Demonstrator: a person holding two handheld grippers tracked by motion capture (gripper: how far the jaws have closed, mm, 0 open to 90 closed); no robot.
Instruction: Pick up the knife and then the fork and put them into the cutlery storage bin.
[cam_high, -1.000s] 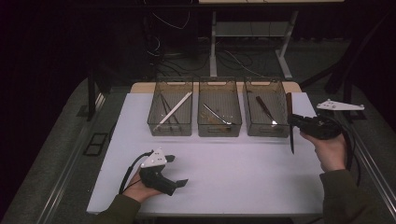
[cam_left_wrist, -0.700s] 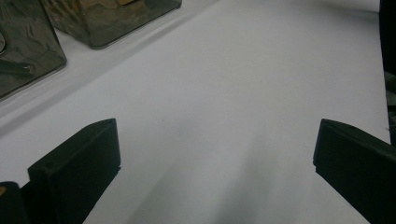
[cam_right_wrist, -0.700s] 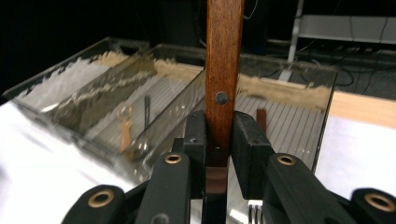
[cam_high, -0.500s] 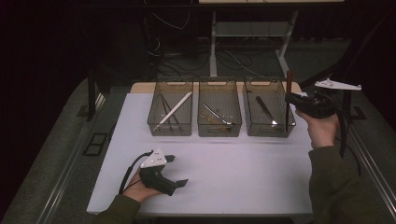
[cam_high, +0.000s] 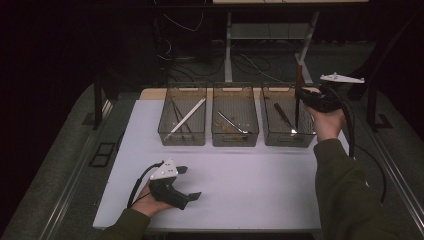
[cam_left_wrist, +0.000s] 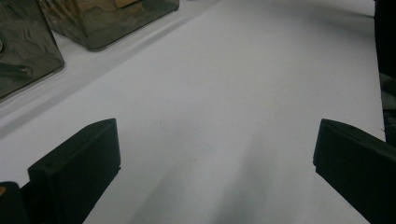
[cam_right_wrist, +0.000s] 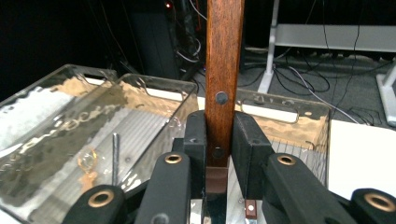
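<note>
High view, right side: the right gripper (cam_high: 306, 98) is hovering over the right-hand bin (cam_high: 287, 140) at the far right of the worktop (cam_high: 260, 185), holding a wooden-handled knife (cam_high: 298, 100) upright, handle up and blade pointing down into the bin.
High view, bins: three clear bins are sitting in a row along the far edge; the left bin (cam_high: 183, 140) is holding a pale stick and dark utensils, the middle bin (cam_high: 235, 141) a metal piece, and the right-hand bin another dark-handled utensil.
High view, left side: the left gripper (cam_high: 189, 182) is resting near the front left corner of the worktop, away from the bins.
Left gripper view: its jaws are standing wide apart with nothing between them, looking across bare white worktop (cam_left_wrist: 233, 93).
Right gripper view: the jaws are clamping the knife's brown riveted handle (cam_right_wrist: 224, 70) on both sides, right above the bin.
Progress: sorting seems well along, since the open worktop is bare; what is left, by my judgement, is lowering and releasing the knife.
</note>
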